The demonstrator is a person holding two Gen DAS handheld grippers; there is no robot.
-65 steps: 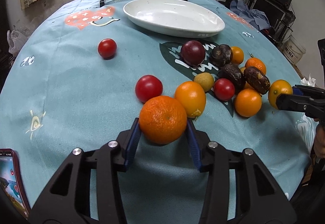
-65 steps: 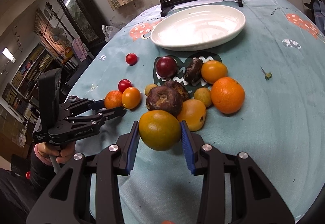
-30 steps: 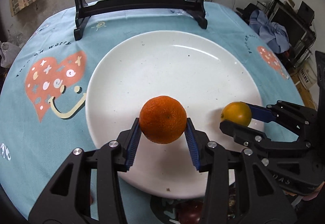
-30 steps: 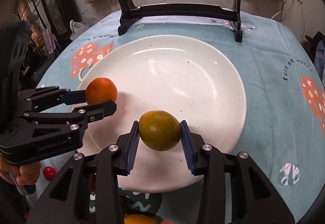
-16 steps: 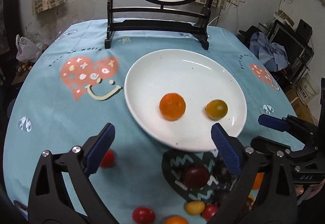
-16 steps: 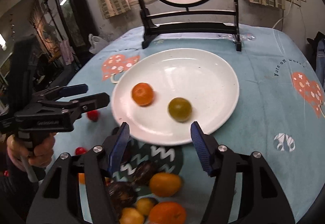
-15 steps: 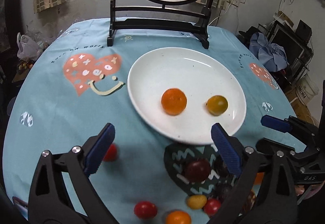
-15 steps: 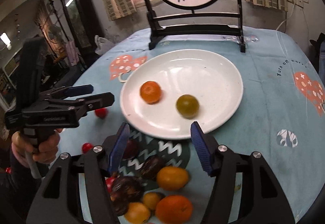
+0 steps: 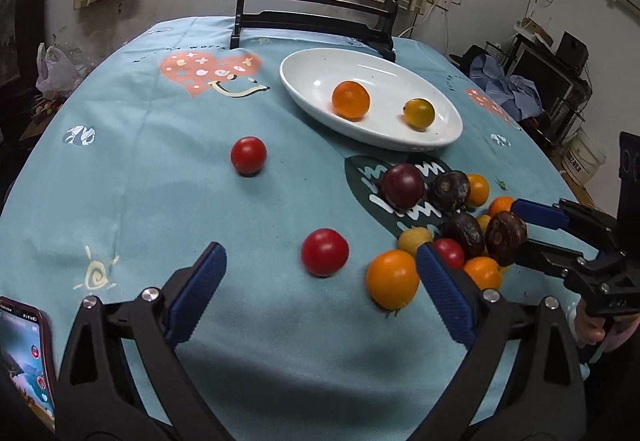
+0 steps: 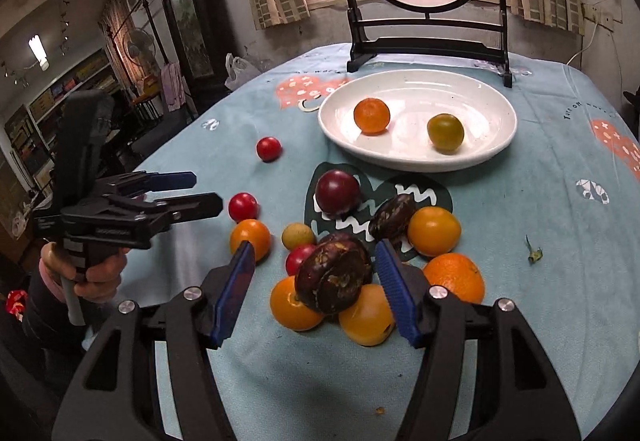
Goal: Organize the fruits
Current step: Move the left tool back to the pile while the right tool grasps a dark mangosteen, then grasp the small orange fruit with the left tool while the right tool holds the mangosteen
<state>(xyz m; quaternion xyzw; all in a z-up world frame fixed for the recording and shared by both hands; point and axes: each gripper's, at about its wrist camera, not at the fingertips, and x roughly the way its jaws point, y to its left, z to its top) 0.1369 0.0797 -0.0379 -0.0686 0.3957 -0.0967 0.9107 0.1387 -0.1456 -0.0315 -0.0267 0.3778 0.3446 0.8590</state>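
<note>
While both tools hang over the blue tablecloth [image 9: 140,169], the white plate [image 10: 492,149] near the far edge carries two fruits, well apart from each other: an orange mandarin [image 10: 371,115] and a greenish-yellow citrus [image 10: 445,132]. The left gripper [image 9: 320,281] stands spread wide and empty, with a red tomato [image 9: 325,252] on the cloth between its blue pads and an orange [image 9: 393,279] just inside the right pad. The right gripper [image 10: 316,289] is partly spread and pinches nothing (a dark brown wrinkled fruit [image 10: 334,273] sits between its pads, apparently touching neither). That fruit rests on a heap of oranges, tomatoes and a purple plum [image 10: 337,191] just in front of the plate. Another tomato [image 9: 248,155] lies alone to the left. A phone [image 9: 24,357] shows at the left view's lower corner.
</note>
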